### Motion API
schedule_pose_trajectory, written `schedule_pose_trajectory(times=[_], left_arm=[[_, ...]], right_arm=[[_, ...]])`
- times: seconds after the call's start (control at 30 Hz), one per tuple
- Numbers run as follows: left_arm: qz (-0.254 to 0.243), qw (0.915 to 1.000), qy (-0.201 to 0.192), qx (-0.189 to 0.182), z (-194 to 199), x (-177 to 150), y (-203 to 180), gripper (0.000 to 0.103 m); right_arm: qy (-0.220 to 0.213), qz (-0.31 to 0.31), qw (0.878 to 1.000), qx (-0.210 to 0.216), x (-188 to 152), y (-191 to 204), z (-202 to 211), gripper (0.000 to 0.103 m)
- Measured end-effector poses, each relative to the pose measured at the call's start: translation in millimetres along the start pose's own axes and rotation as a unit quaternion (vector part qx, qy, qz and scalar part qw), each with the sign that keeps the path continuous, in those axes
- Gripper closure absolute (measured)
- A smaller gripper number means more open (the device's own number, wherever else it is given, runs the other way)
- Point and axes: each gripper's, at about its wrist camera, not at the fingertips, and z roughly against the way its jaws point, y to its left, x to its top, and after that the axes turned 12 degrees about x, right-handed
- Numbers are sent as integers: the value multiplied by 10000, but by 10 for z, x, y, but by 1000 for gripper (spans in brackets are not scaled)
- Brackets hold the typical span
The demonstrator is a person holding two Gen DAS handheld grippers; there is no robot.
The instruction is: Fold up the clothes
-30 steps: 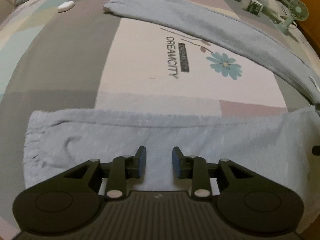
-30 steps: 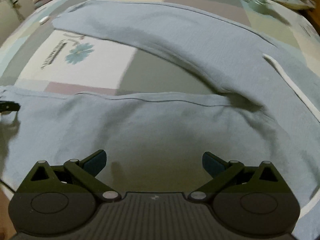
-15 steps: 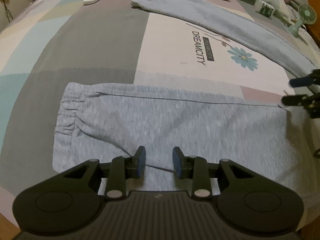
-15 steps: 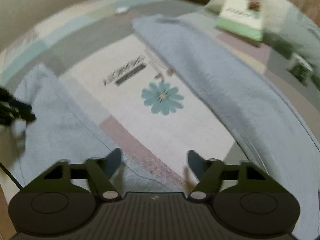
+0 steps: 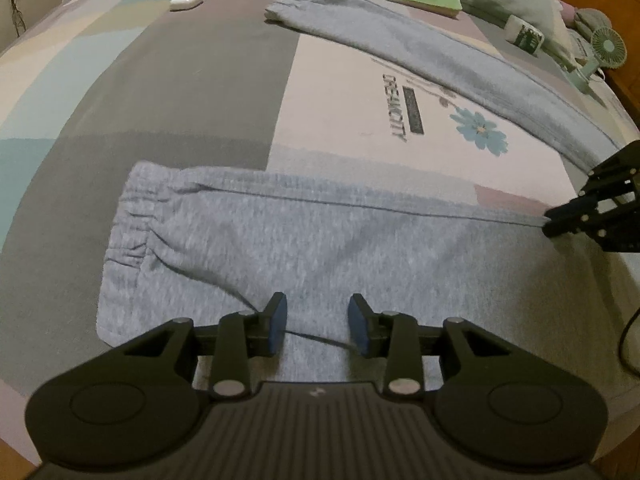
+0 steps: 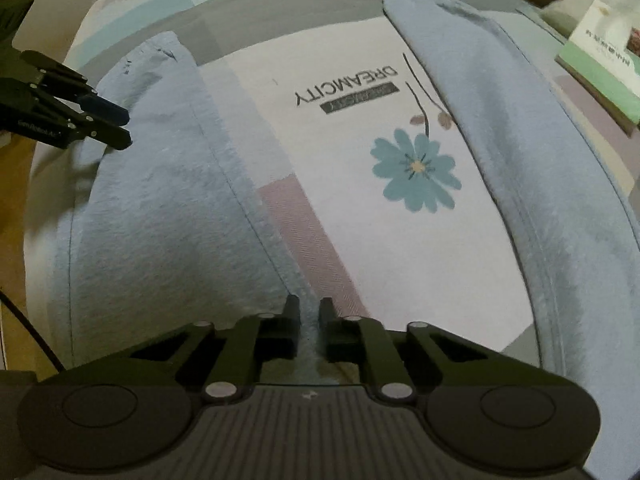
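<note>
Pinching the inner seam of the grey sweatpants (image 6: 160, 216) with my right gripper (image 6: 309, 322), I hold my left gripper (image 5: 316, 322) open above the near leg

Dim, warm indoor light over my two views, soft shadows beneath my left gripper (image 5: 316, 326) on the grey sweatpants (image 5: 320, 240), strong fisheye bending at edges, dark vignetted corners, slight grainy softness.
</note>
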Motion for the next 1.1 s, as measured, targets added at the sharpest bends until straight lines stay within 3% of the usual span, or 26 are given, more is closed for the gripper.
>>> schedule_pose_trajectory(times=[0.2,0.37,0.47,0.57,0.6,0.63,0.77,0.83,0.9,1.0,1.03,1.1], left_arm=[[-164,9999,33,-44,132,-67,-17,68],[-484,9977,471,-35,25,-298,-57,67],[-703,9963,484,125,78,-405,-6,64],[-674,9939,791,363,122,-420,135,67],[-681,9942,730,403,153,-389,162,73],[-689,9944,670,442,183,-359,188,72],[-880,9959,164,126,103,-138,139,62],[-1059,9940,219,171,-84,-105,106,61],[-929,9953,231,142,-107,-144,189,59],[-574,9957,579,443,-3,-225,372,62],[-324,9964,639,447,55,-238,449,67],[458,9960,657,395,146,-267,614,66]], right_arm=[[-326,-251,9983,-416,10,62,71,96],[-605,-635,9957,-283,21,108,254,90],[-571,-677,9956,-293,-14,153,289,88],[-515,-737,9953,-359,-42,160,294,81],[-502,-762,9951,-374,-49,161,292,81],[-505,-792,9949,-377,-60,171,297,79],[-562,-921,9937,-312,-92,232,295,74],[-568,-958,9934,-279,-86,267,280,73],[-559,-904,9939,-307,-87,306,287,72],[-574,-967,9931,-319,-101,322,299,66],[-585,-1021,9926,-315,-108,319,302,64],[-606,-1130,9913,-306,-121,312,309,64]])
